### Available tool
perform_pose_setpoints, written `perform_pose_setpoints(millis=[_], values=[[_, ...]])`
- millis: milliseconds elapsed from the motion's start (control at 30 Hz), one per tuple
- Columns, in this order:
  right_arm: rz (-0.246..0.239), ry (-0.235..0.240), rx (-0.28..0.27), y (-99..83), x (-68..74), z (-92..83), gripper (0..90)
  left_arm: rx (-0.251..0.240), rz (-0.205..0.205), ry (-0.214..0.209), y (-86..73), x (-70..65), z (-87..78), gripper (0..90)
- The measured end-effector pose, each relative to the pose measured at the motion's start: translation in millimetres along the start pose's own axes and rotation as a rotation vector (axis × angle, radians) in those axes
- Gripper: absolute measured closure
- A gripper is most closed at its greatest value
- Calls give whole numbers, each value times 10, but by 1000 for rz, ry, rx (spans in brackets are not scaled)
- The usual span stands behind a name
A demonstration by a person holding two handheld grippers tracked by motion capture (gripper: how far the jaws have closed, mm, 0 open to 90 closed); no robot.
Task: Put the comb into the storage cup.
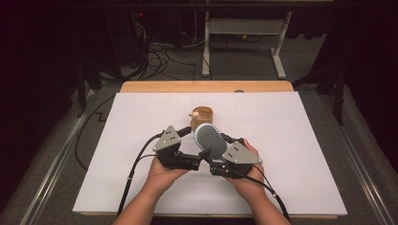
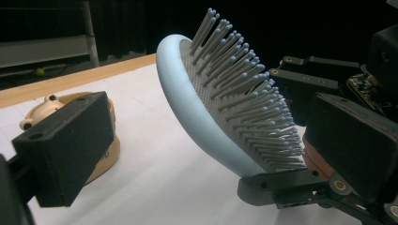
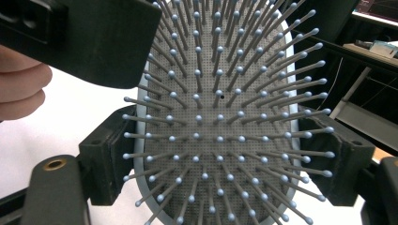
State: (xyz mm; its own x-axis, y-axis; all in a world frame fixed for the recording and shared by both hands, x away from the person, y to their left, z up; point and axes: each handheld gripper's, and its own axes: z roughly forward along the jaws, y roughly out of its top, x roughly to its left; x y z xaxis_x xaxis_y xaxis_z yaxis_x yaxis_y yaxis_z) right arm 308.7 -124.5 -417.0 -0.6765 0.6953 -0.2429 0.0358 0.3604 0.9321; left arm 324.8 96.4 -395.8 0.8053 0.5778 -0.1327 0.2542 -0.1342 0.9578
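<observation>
**Brush held up between two grippers, left one closing in from the side**

Over the table (image 1: 141,197), just in front of the person. Right gripper (image 1: 217,152) clamped across the brush (image 1: 210,139), one jaw on each long edge of the pale blue head, seen clearly in the right gripper view with the bristles (image 3: 220,117) facing the camera. Brush lifted clear of the white surface, tilted, tip pointing up and away from the person, bristle face turned up and toward them. Long axis running from the right gripper's jaws up toward the far side of the table.

Left gripper (image 1: 199,157) released, nothing between its jaws. In the left gripper view one jaw stands near the wooden bowl (image 2: 70,136), the other low at the right, with the brush's blue back (image 2: 197,122) rising in the gap ahead. So the brush lies straight ahead of the left gripper and slightly right, very near, not yet touched as far as can be told.

Bowl (image 1: 202,117) resting on the table just beyond the brush tip, a small round piece at its rim.

Likely next call: left gripper onto the head or tip, crosswise to that long axis, while the right keeps its hold. Risk: bristles fouling a pad.
</observation>
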Motion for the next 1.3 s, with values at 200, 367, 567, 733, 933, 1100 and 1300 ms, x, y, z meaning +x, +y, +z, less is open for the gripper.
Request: perform_pose_setpoints(millis=[200,367,567,733,933,1100,1300], values=[[-17,16,9,-2,53,26,205,-12,-30,-14,-19,38,-14,33],[-25,24,14,-6,90,41,205,-20,-37,-9,-11,52,-32,44],[-34,34,15,1,128,47,205,-26,-57,-28,-28,77,-43,95],[-41,36,18,-1,155,57,205,-26,-61,-28,-48,85,-35,153],[-48,35,22,-3,168,63,205,-31,-99,-69,-61,113,-32,209],[-51,33,24,-3,173,65,205,-39,-77,-89,-72,100,-39,291],[-55,31,26,-2,174,64,205,-43,-83,-105,-90,103,-31,348]])
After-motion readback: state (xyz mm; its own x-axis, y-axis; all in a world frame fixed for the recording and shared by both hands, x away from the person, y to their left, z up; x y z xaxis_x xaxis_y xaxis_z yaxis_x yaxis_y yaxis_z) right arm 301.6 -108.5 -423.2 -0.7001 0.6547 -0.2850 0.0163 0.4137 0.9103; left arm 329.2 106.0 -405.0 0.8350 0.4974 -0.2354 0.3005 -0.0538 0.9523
